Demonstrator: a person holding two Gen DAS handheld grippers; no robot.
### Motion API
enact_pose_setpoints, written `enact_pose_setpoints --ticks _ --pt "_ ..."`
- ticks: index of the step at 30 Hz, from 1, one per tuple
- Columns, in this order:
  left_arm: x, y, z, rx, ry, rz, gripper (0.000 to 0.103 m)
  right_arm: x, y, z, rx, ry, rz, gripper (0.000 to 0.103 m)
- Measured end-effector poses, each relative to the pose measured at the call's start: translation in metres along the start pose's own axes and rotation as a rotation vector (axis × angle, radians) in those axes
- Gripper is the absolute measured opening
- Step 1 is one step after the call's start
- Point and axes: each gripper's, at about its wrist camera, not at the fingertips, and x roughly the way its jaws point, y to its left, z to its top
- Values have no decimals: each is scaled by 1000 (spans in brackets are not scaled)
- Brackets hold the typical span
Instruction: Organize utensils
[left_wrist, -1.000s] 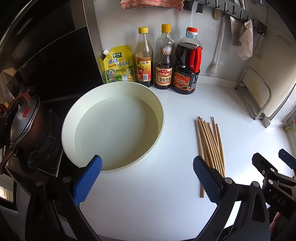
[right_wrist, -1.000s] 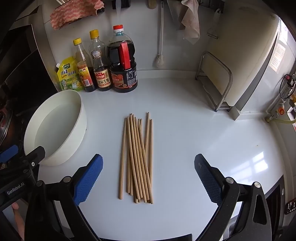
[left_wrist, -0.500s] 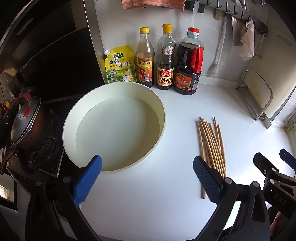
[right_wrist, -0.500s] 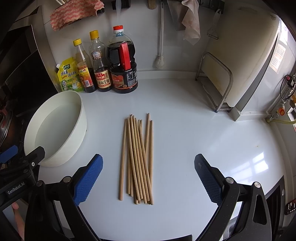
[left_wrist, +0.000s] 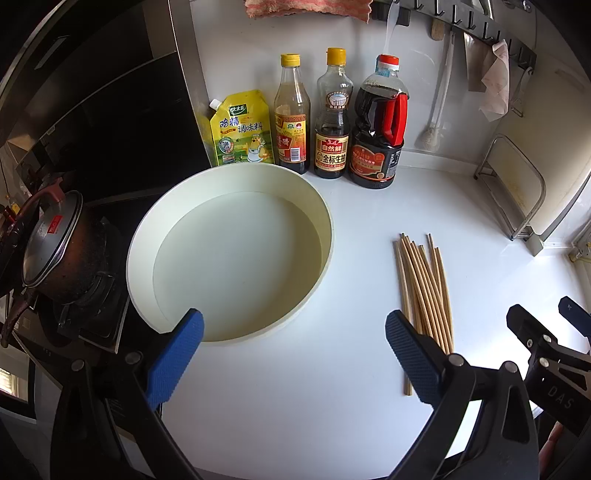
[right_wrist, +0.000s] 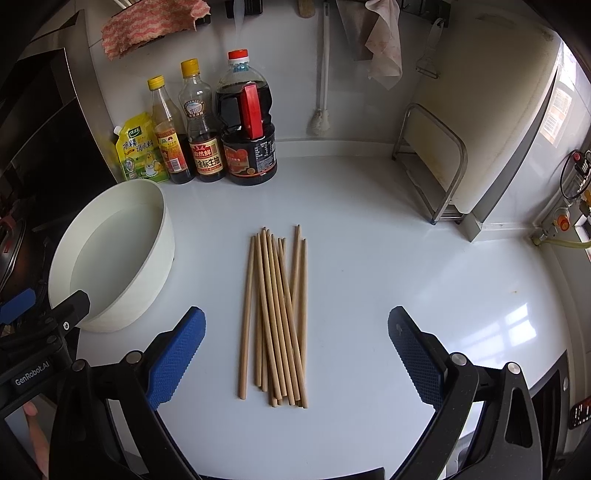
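Several wooden chopsticks (right_wrist: 277, 314) lie in a loose bundle on the white counter, also in the left wrist view (left_wrist: 424, 291). A round cream basin (left_wrist: 236, 251) sits to their left, also in the right wrist view (right_wrist: 110, 258). My left gripper (left_wrist: 293, 358) is open and empty, hovering above the counter just in front of the basin. My right gripper (right_wrist: 295, 354) is open and empty, with the near ends of the chopsticks between its blue pads (right_wrist: 177, 354). The right gripper's body shows at the left view's lower right (left_wrist: 546, 354).
A yellow seasoning pouch (left_wrist: 240, 133) and three sauce bottles (left_wrist: 332, 118) stand against the back wall. A metal rack with a cutting board (right_wrist: 443, 166) stands at the right. A stove with a lidded pot (left_wrist: 51, 243) is left of the basin.
Both views have shifted slightly; the basin and chopsticks sit a little lower in the left view. Nothing was grasped or moved on the counter.
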Motion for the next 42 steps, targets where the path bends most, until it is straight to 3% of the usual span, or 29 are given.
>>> enact_pose_setpoints --ticks 42 --pt "4 2 -1 -13 12 5 97 0 6 -2 -8 -4 0 95"
